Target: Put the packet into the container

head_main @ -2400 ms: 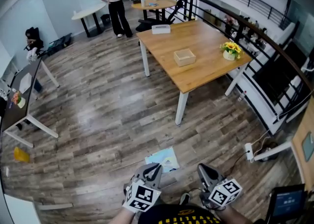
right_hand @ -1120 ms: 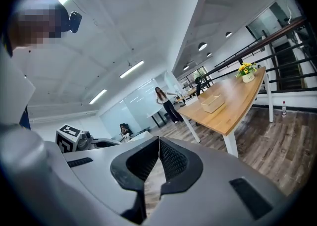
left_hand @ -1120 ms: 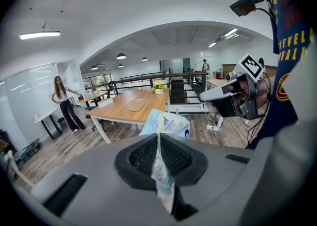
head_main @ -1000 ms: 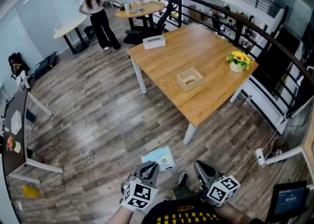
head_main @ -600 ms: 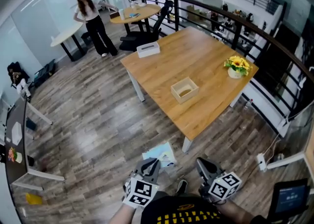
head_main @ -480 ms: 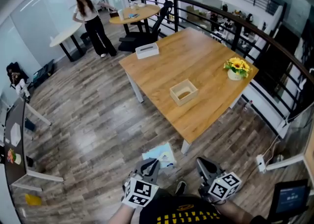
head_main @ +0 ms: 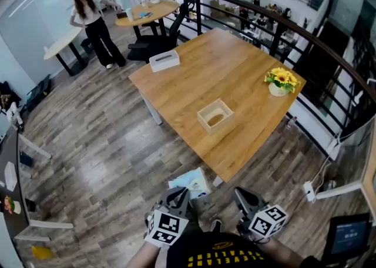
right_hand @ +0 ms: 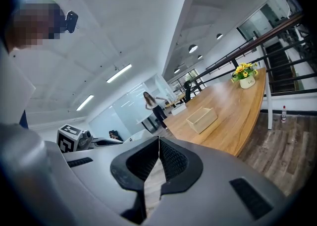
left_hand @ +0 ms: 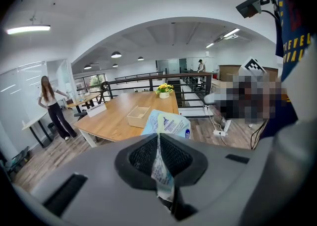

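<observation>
My left gripper is shut on a light-blue packet, held low in front of me just short of the near corner of the wooden table. In the left gripper view the packet sticks up between the closed pads. The open wooden container sits on the table toward its near edge; it shows as a small box in the left gripper view and again in the right gripper view. My right gripper hangs beside the left one, jaws shut with nothing between them.
A white tissue box lies at the table's far left corner and a pot of yellow flowers at its right edge. A black railing runs behind the table. A person stands by round tables at the far left.
The table and container have come closer and shifted left in the head view as I walked toward them. Both grippers keep the same pose, the packet still clamped.
</observation>
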A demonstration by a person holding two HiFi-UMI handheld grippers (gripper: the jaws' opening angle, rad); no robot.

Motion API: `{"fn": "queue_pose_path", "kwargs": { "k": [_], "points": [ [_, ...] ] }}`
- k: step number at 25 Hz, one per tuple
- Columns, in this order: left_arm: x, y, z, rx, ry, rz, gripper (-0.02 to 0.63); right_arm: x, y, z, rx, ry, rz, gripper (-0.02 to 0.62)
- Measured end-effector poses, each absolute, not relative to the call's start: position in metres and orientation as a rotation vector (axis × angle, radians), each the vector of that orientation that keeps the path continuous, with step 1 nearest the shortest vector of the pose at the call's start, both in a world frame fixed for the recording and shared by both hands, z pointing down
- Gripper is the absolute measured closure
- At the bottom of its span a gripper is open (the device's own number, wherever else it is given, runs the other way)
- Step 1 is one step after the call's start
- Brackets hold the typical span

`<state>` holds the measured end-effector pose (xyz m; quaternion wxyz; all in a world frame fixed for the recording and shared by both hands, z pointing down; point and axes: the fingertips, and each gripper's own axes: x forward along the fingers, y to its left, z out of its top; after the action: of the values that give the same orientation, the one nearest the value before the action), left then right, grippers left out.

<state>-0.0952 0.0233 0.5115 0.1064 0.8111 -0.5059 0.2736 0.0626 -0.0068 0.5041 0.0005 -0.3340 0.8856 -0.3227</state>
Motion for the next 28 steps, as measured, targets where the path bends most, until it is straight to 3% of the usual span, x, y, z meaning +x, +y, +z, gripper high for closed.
{"fn": "queue_pose_path", "kwargs": {
  "k": [14,28],
  "points": [
    [-0.174,-0.118,0.511,2.554,-1.276,0.789,0.591,-0.01,-0.12,0.508,-1.337,2.662,-1.011,0.584],
    [-0.141,-0.222,0.504,2.619,-1.14,0.732,0.592,0.017,-0.183,0.515,-1.504,2.58,-1.019,0.584]
  ]
}}
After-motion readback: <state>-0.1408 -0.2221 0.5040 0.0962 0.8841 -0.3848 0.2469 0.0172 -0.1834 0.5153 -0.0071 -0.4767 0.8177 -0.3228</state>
